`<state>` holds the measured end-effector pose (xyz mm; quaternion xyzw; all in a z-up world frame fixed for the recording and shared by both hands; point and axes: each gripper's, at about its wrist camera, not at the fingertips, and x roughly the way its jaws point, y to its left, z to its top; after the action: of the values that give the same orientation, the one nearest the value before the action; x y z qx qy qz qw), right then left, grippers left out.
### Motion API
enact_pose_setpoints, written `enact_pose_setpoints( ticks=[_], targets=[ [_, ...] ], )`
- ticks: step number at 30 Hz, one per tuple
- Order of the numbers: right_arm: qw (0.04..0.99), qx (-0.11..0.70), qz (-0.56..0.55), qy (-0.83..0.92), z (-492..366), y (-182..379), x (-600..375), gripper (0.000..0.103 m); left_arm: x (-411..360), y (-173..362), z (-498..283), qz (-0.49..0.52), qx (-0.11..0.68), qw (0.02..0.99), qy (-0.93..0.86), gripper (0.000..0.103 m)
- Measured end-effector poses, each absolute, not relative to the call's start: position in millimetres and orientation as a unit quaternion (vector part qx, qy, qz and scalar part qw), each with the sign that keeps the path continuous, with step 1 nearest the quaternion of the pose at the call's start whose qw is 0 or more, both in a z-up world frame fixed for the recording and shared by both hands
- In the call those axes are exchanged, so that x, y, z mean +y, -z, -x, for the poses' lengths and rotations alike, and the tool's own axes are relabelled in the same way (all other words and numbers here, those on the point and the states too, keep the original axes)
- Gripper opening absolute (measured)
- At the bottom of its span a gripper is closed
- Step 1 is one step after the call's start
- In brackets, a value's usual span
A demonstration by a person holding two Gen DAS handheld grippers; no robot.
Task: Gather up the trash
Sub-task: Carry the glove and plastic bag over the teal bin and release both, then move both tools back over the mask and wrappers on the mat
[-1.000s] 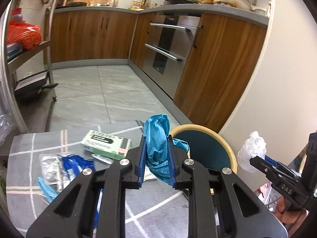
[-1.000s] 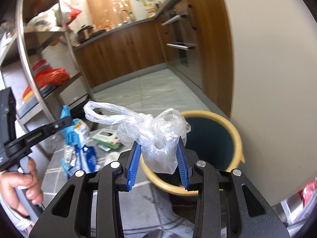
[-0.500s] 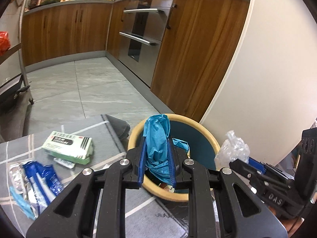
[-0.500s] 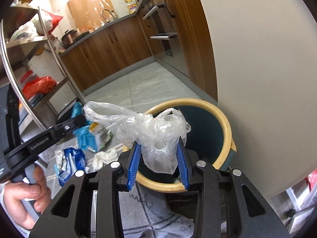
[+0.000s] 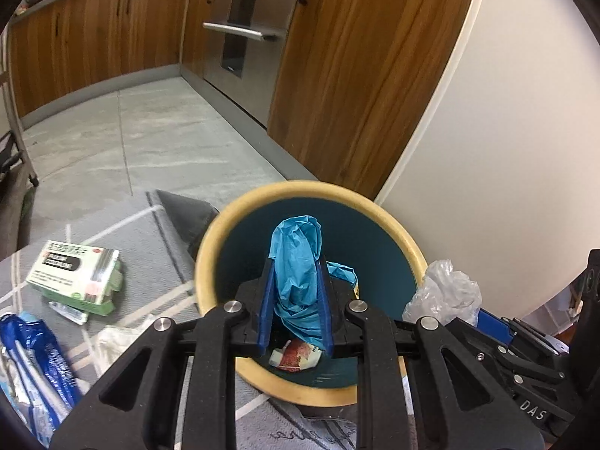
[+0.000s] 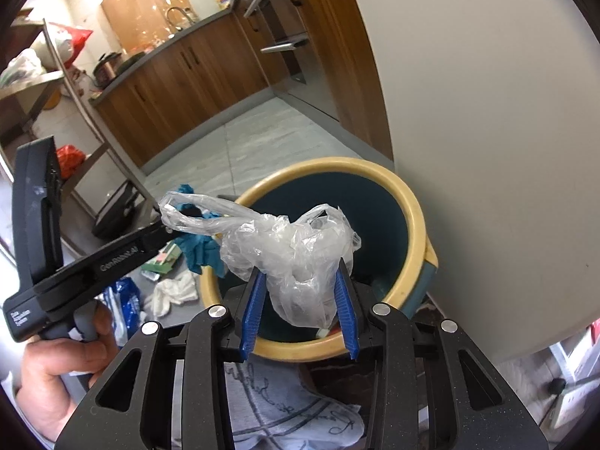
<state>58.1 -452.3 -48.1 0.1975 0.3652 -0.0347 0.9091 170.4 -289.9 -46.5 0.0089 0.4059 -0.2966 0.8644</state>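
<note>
A teal bin with a yellow rim (image 5: 210, 247) (image 6: 412, 221) stands on the rug against the white wall. My left gripper (image 5: 294, 296) is shut on a crumpled blue glove (image 5: 296, 258) and hangs over the bin's mouth. My right gripper (image 6: 300, 300) is shut on a clear plastic bag (image 6: 296, 251) above the bin's near rim. The clear plastic bag (image 5: 442, 292) shows at the bin's right edge in the left wrist view. In the right wrist view the blue glove (image 6: 198, 251) hangs at the bin's left edge. A red and white wrapper (image 5: 296, 356) lies inside the bin.
On the grey rug left of the bin lie a green and white box (image 5: 75, 273), a blue packet (image 5: 33, 367) and a white tissue (image 6: 172, 292). Wooden cabinets (image 5: 337, 75) and an oven (image 5: 243, 37) stand behind. A metal shelf rack (image 6: 75, 93) stands at the left.
Both grippers have come closer to the bin and lower. The left one now holds the glove over the bin's mouth instead of beside it; the rug litter has slid to the left.
</note>
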Motion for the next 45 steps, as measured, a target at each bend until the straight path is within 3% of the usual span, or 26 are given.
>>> enact_pose_setpoints(
  ticks=[4, 6, 9, 14, 22, 45],
  targets=[
    [0.904, 0.373, -0.206, 0.04, -62.2, 54.0, -455.4, 0.038, -294.9, 55.5, -174.4, -0.022, 0.415, 0.86, 0.296, 0.024],
    [0.902, 0.376, -0.208, 0.04, -64.1, 56.0, -456.2, 0.039, -291.3, 57.1, -176.2, -0.015, 0.419, 0.859, 0.295, 0.043],
    [0.902, 0.378, -0.205, 0.036, -65.9, 57.2, -453.3, 0.039, -283.2, 53.5, -176.1, -0.001, 0.413, 0.863, 0.291, 0.055],
    [0.904, 0.379, -0.195, 0.033, -68.5, 56.5, -448.6, 0.043, -264.1, 42.3, -174.6, 0.021, 0.404, 0.87, 0.281, 0.056],
    [0.906, 0.383, -0.176, 0.038, -70.0, 55.0, -439.1, 0.066, -219.2, 15.2, -164.4, 0.044, 0.379, 0.889, 0.253, 0.066],
    [0.924, 0.359, -0.131, -0.028, -61.4, 18.7, -377.8, 0.07, -53.7, -21.7, -108.7, 0.068, 0.321, 0.937, 0.117, 0.073]
  ],
)
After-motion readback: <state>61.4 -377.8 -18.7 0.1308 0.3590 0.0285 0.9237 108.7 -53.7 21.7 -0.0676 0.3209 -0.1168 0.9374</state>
